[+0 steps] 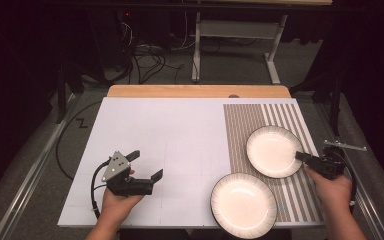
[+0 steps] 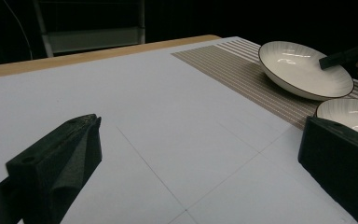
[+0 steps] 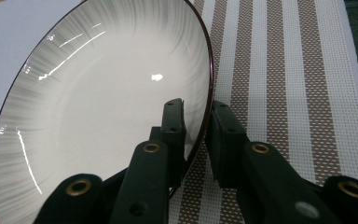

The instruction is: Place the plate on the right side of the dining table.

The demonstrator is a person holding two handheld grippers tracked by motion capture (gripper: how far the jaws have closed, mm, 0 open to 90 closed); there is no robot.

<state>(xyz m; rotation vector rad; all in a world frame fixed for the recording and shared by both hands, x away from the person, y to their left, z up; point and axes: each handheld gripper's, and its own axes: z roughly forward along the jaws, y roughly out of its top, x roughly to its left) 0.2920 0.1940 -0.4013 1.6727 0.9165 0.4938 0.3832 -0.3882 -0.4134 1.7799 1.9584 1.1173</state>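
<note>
Right tongs [image 3: 196,135] pinching far plate [image 3: 102,107] rim, near plate [image 1: 243,203] cut off, left tongs [image 1: 147,165] wide open, empty

Tilted white plate [image 1: 272,150], striped mat [image 1: 285,120]

White dark-rimmed plates [image 1: 274,151] on a brown-and-white striped mat [image 1: 240,125].

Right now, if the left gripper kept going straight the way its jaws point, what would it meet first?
Probably the nearer plate: the open left gripper points right across bare white board towards it. Depth is unclear; it might pass above.
</note>
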